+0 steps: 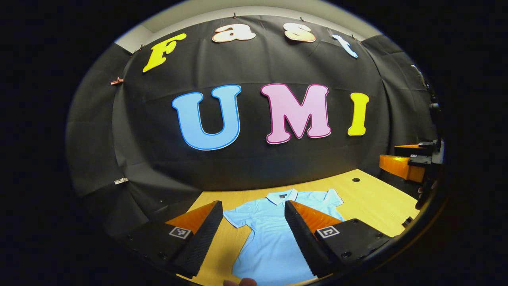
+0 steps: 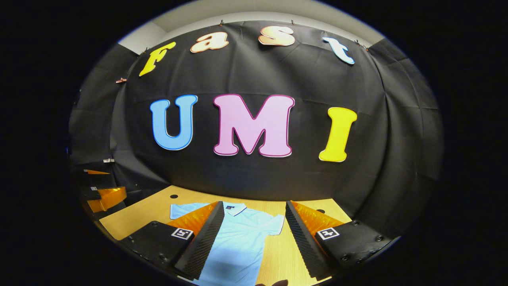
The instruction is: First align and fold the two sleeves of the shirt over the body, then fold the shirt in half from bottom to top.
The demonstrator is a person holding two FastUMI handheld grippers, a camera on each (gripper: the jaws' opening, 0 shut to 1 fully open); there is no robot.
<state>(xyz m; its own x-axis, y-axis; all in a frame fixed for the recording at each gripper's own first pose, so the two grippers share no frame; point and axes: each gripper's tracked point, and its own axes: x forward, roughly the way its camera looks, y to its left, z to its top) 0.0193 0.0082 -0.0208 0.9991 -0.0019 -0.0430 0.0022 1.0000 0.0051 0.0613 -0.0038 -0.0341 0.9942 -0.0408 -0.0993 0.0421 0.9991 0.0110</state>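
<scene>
A light blue polo shirt [image 1: 270, 234] lies flat on the wooden table [image 1: 369, 198], collar toward the far wall and both short sleeves spread out. My left gripper [image 1: 252, 230] hangs open above the shirt's near left part with nothing between its fingers. The right gripper view has the same shirt [image 2: 238, 238] below it; my right gripper [image 2: 254, 234] is open over the shirt's right sleeve and the bare table beside it. The other gripper [image 1: 412, 163] shows at the right edge of the left gripper view, and at the left edge [image 2: 101, 194] of the right gripper view.
The table [image 2: 143, 210] ends at the black cloth wall behind the shirt. A small dark hole [image 1: 356, 180] sits in the tabletop near the far right corner, seen also as a hole [image 2: 174, 196] at the far left. Fingertips [image 1: 240, 282] show at the bottom edge.
</scene>
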